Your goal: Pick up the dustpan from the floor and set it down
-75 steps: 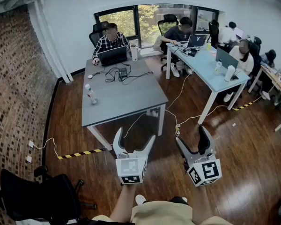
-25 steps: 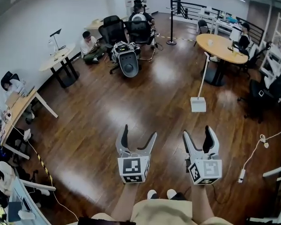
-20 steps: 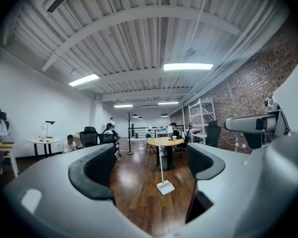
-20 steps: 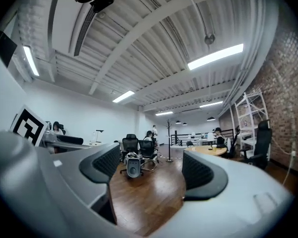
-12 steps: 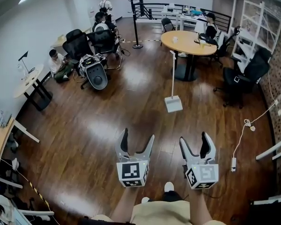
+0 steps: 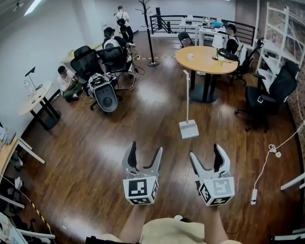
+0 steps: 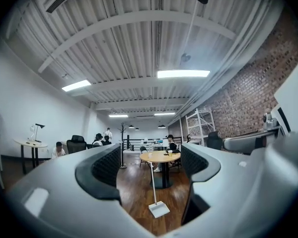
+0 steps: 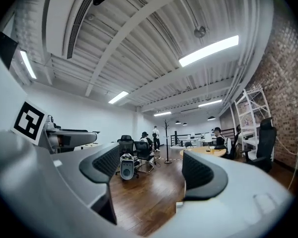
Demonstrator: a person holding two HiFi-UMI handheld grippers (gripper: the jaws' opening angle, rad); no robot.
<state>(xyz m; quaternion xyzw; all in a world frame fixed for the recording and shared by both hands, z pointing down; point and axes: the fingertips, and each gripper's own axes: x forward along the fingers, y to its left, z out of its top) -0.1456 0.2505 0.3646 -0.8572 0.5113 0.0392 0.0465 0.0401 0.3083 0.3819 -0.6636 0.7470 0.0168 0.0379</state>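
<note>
Though wide-jawed, right hand-held gripper (image 6: 206, 153) level.

Head, left gripper views: shared dustpan (image 6: 188, 129)

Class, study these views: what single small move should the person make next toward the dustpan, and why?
Probably step forward and carry the right hand-held gripper toward the dustpan. The dustpan stands well ahead of both grippers, handle upright, untouched. The right one is open, empty and nearer its line. The left hand-held gripper has its jaws closing on nothing and sits further aside.
</note>
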